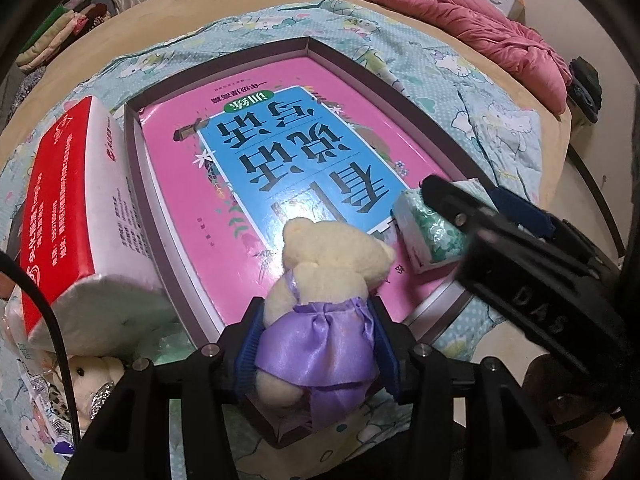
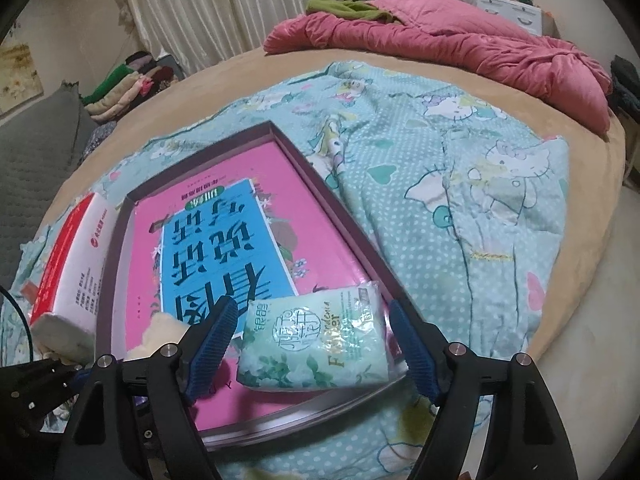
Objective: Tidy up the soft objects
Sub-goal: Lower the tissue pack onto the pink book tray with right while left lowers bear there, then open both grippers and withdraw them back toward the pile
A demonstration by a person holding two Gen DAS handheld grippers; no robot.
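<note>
Teddy bear (image 1: 320, 304) in purple dress sits clamped at the waist by the left gripper (image 1: 316, 348), head over the box (image 1: 136, 184). Lower it onto the pink book (image 1: 256, 168) before releasing. Tissue pack (image 2: 316, 344) lies in the box's near corner; right gripper (image 2: 316, 348) jaws straddle it, spread clear. Withdraw straight.

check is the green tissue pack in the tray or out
In: the tissue pack lies on the pink book inside the tray, in its near right corner.
</note>
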